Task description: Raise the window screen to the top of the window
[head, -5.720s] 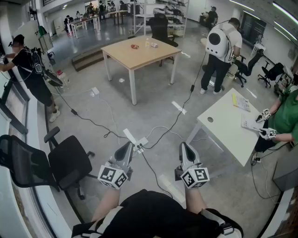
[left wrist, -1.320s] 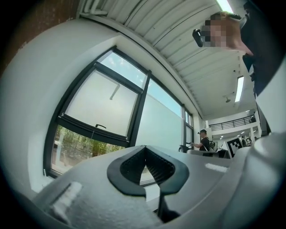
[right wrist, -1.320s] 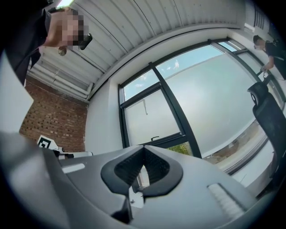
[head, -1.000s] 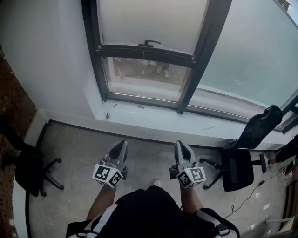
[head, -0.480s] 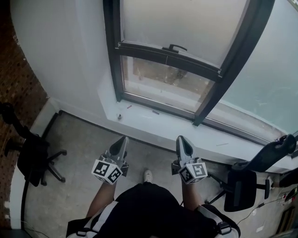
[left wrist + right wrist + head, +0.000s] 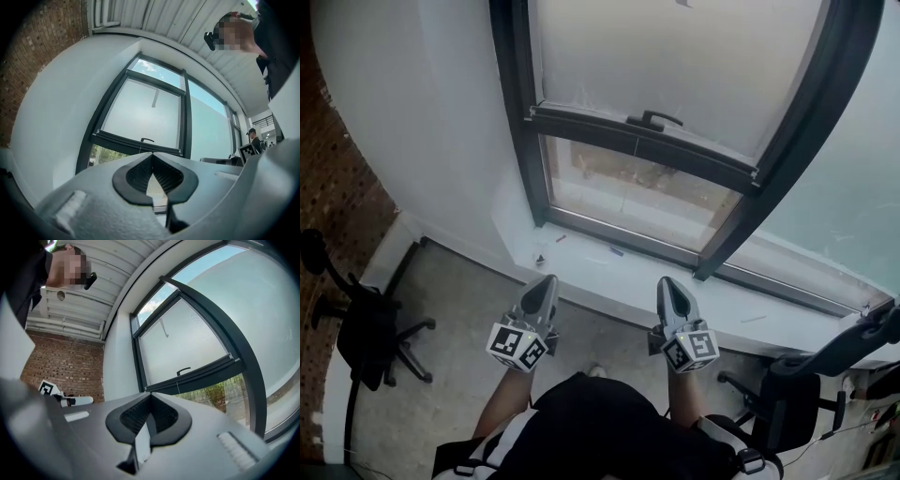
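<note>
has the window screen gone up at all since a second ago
No. The screen's bottom bar sits as far above the window's lower frame as before, with the same strip of clear glass between them.

The person has turned from the open room to face the window (image 6: 675, 141) and stepped closer, bringing the left gripper (image 6: 546, 283) and right gripper (image 6: 667, 285) near its sill (image 6: 609, 272).
</note>
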`<action>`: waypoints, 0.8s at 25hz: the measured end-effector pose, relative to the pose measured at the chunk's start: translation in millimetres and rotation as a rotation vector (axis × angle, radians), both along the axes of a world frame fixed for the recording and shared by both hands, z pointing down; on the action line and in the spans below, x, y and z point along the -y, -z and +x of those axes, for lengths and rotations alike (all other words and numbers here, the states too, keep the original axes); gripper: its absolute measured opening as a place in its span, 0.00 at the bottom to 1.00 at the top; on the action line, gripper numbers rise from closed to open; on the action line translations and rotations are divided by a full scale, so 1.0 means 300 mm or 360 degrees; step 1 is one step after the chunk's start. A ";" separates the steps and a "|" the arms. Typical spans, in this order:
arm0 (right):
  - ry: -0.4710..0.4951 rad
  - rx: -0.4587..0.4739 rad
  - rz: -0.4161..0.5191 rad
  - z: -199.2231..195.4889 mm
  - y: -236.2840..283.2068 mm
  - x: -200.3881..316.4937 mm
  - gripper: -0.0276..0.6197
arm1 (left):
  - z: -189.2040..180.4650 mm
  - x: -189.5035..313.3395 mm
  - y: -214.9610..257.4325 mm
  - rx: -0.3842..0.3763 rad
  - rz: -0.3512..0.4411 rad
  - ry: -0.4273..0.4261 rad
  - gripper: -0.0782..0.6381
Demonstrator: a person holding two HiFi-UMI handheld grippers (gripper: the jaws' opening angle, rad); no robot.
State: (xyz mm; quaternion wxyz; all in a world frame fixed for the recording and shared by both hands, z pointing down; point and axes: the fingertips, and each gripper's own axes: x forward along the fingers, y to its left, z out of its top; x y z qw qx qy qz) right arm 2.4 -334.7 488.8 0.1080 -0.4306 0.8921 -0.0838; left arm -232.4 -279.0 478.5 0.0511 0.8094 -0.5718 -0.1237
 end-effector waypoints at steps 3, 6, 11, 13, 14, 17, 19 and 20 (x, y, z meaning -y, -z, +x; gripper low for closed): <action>-0.0002 0.0004 -0.0018 0.010 -0.011 0.069 0.05 | 0.012 0.075 -0.010 0.0024 -0.0025 -0.0013 0.11; -0.0006 0.0014 -0.0025 0.020 -0.015 0.128 0.05 | 0.031 0.138 -0.016 0.0039 -0.0048 -0.0025 0.11; -0.0035 -0.0051 -0.0030 0.027 -0.041 0.191 0.05 | 0.048 0.213 -0.044 0.0055 -0.0105 -0.0053 0.11; -0.0051 -0.0029 -0.0067 0.027 -0.052 0.213 0.05 | 0.044 0.242 -0.067 0.0058 -0.0111 -0.0075 0.11; -0.0064 0.0001 -0.0088 0.028 -0.057 0.229 0.05 | 0.040 0.260 -0.076 0.0058 -0.0112 -0.0087 0.11; -0.0113 0.0028 -0.0109 0.015 -0.059 0.284 0.05 | 0.020 0.333 -0.097 0.0038 -0.0108 -0.0134 0.11; -0.0146 -0.0007 -0.0088 -0.004 -0.049 0.322 0.05 | 0.003 0.394 -0.094 0.0019 -0.0105 -0.0172 0.11; -0.0170 -0.0026 -0.0072 -0.011 -0.040 0.343 0.05 | -0.005 0.431 -0.084 0.0018 -0.0103 -0.0192 0.11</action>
